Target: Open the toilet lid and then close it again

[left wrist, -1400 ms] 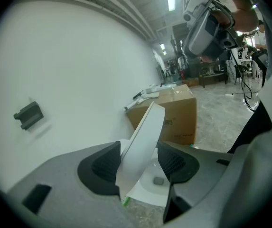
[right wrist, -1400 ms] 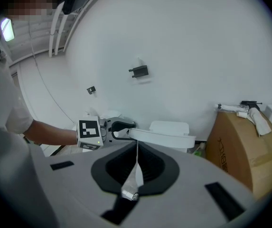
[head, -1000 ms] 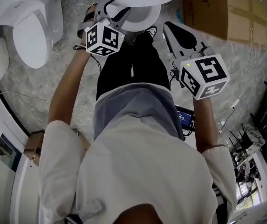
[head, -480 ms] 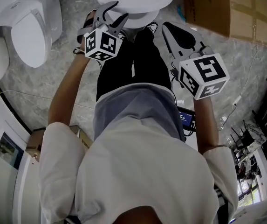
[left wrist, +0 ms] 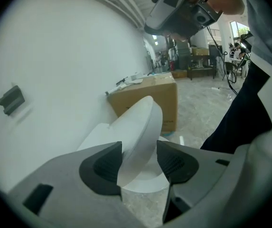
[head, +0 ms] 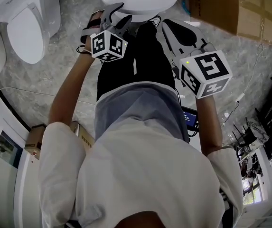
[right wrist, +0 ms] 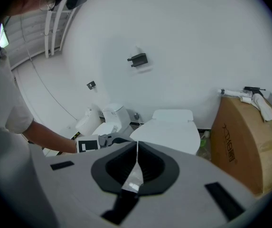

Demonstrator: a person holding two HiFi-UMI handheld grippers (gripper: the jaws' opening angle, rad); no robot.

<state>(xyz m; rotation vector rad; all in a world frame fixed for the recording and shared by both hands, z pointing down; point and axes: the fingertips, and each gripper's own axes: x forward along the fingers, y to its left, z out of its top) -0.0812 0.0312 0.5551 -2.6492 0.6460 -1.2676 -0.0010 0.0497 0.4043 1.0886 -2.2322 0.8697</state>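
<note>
Grey stone floor (head: 62, 46) all round, looked like a showroom corner. Closest in, the right gripper (right wrist: 136, 148) was held beside the person's leg with its jaws pressed together on nothing, basically parked out of the way.

Further forward, the left gripper (left wrist: 139, 145) was the busy one. Its jaws were apart and straddling the front rim of the lid (right wrist: 173, 136). One pad (left wrist: 102, 167) looked like it touched the rim, and the other had a sliver of gap. So around it, not clamped, as far as I could tell. The lid looked to be lying flat on the toilet, so I'd say the opening half hadn't really started.

To do this bit right imo:
- Slide the jaws a touch deeper so the pads sit on the rim, not its very edge.
- Squeeze gently, since glossy plastic will probably slip.
- Swing up in an arc round the hinge at the back instead of yanking straight up.

Beyond the toilet sat a cardboard box (right wrist: 242, 141) to its right, more toilets (head: 29, 27) off to the left, and a plain white wall (right wrist: 183, 32) behind.
</note>
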